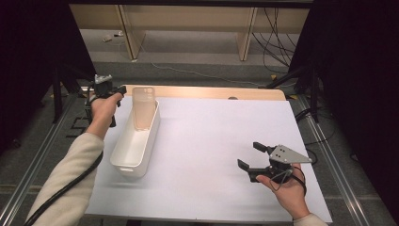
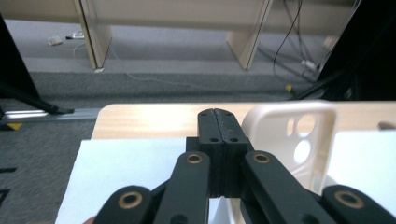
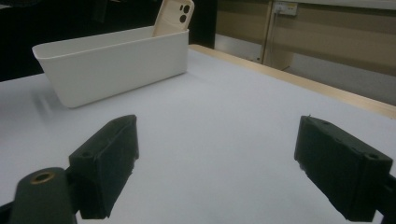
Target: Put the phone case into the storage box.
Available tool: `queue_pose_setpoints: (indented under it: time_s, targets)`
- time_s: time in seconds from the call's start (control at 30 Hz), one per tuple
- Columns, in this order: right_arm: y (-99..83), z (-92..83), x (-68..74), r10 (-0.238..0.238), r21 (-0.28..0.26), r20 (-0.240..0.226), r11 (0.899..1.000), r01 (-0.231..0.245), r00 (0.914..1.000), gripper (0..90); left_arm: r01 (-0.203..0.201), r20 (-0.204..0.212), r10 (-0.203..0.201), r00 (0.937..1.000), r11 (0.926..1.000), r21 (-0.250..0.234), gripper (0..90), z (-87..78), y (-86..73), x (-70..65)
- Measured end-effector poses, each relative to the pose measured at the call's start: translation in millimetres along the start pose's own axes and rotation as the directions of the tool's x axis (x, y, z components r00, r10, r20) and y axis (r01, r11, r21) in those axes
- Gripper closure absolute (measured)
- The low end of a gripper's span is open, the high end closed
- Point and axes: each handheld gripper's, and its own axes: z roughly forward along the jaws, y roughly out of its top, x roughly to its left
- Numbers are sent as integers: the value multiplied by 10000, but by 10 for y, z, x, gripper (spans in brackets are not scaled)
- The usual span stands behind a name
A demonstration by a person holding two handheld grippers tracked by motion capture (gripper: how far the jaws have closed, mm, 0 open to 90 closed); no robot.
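Observation:
A pale beige phone case (image 1: 143, 107) stands upright at the far end of a long white bin (image 1: 151, 139), leaning on its end wall. My left gripper (image 1: 120, 89) hovers just left of the case at the bin's far end; its jaws are shut against each other with nothing between them. In the left gripper view the shut jaws (image 2: 218, 115) sit beside the case (image 2: 299, 135), whose camera cutouts face me. My right gripper (image 1: 249, 155) rests open and empty near the front right of the white mat. The right gripper view shows its open jaws (image 3: 219, 144), the bin (image 3: 116, 60) and the case (image 3: 173, 16) farther off.
A white mat (image 1: 221, 132) covers most of the wooden table (image 1: 207, 92). Beyond the far edge lie grey floor, table legs and cables (image 1: 275, 42). Dark frames and rails flank both sides.

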Motion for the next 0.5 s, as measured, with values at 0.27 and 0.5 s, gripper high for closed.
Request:
queue_pose_setpoints:
  time_s: [0.27,0.5]
  targets:
    - [6,-15,-6,-68,112,87,9999,67,9999,150,-424,117,419,9991,9980,472,898,95,-27,-128]
    - [10,-21,-25,-263,-5,228,9997,263,9994,150,-438,203,426,9989,9970,638,897,159,-40,-159]
